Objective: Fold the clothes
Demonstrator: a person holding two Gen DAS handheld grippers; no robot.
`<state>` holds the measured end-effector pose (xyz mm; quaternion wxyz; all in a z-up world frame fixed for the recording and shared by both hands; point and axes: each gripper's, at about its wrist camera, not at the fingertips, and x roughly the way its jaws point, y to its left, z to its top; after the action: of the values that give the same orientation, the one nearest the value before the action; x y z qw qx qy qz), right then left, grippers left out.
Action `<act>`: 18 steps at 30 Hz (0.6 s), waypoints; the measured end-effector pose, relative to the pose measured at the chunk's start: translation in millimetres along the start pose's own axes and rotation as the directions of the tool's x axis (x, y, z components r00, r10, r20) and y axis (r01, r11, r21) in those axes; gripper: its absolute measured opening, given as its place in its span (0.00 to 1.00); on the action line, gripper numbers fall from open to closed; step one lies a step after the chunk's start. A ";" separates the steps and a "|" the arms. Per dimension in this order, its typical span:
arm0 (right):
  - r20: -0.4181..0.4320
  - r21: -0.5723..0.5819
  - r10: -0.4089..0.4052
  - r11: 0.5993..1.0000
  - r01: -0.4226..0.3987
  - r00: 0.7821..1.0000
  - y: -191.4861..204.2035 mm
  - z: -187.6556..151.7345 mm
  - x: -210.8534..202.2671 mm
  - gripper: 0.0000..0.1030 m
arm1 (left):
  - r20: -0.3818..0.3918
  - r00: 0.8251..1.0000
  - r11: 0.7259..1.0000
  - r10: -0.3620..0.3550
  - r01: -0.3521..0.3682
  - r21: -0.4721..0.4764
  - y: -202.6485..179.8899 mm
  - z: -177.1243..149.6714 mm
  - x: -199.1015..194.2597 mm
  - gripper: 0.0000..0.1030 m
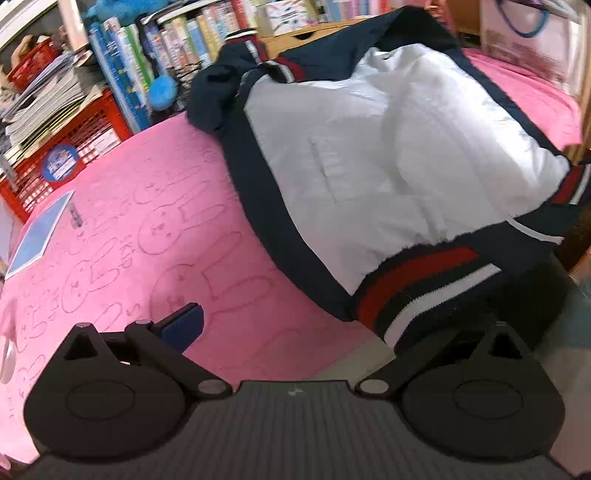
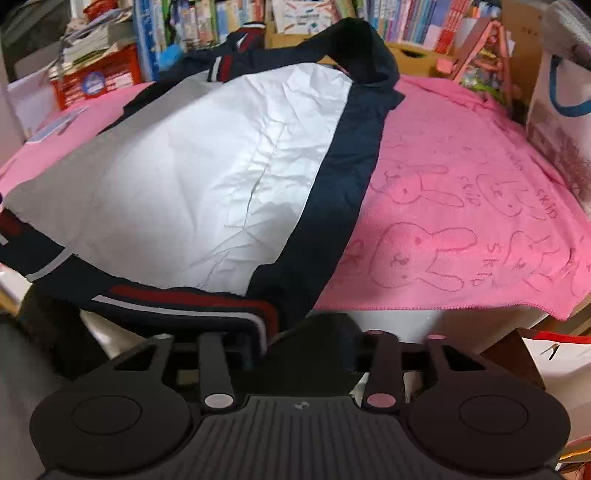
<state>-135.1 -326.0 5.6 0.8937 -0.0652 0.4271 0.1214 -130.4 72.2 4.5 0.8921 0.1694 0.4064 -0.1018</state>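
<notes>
A navy jacket with a white quilted lining and red-white-navy ribbed hem (image 1: 388, 155) lies opened, lining up, on a pink bunny-print towel (image 1: 155, 236) over a table, its near hem overhanging the edge. The left gripper (image 1: 332, 332) has one blue-padded finger well apart from the other, which is hidden under the hem; the right gripper (image 2: 295, 339) sits at the hem, and I cannot tell whether it is clamped. Judging by this, a hem-to-collar fold suits next, needing both near corners gripped evenly; crowded bookshelves (image 2: 221, 22) stand beyond.

Right gripper's (image 2: 299, 343) fingertips under jacket hem (image 2: 192, 299)

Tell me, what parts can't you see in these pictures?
- Left gripper, left view: its right finger is hidden under the jacket hem.
- Right gripper, right view: fingertips hidden under the hem; grip unclear.
- Book, left view: cover blurred.
- Towel: partly covered by the jacket.
</notes>
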 end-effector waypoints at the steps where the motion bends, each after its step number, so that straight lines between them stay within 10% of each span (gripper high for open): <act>1: 0.021 -0.030 0.024 0.999 -0.024 0.999 -0.9 6.5 -7.0 0.60 | 0.013 1.000 1.000 -0.015 0.015 0.007 3.5 -0.2 -8.2 1.00; 6: 0.112 -0.185 0.155 0.974 -0.132 0.982 -5.3 38.9 -42.0 0.77 | 0.019 0.995 0.995 -0.099 0.100 -0.021 22.3 -12.4 -34.8 1.00; 10: 0.183 -0.321 0.258 0.928 -0.190 0.949 -10.0 68.5 -68.0 0.90 | 0.055 0.998 0.998 -0.008 0.012 -0.063 43.1 -21.2 -70.4 1.00; 13: 0.356 -0.407 0.256 0.908 -0.097 0.899 -9.6 104.4 -69.3 1.00 | 0.136 0.986 0.987 0.096 -0.076 -0.144 68.3 -18.8 -93.2 1.00; 18: 0.425 -0.397 0.089 0.913 0.097 0.901 64.7 196.6 49.9 1.00 | 0.223 0.974 0.963 0.040 0.022 -0.269 78.9 40.6 -45.5 1.00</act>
<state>24.4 -212.5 89.1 0.9326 -0.2228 0.1824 0.2176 -106.7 131.3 81.2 0.9478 0.0356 0.3112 -0.0600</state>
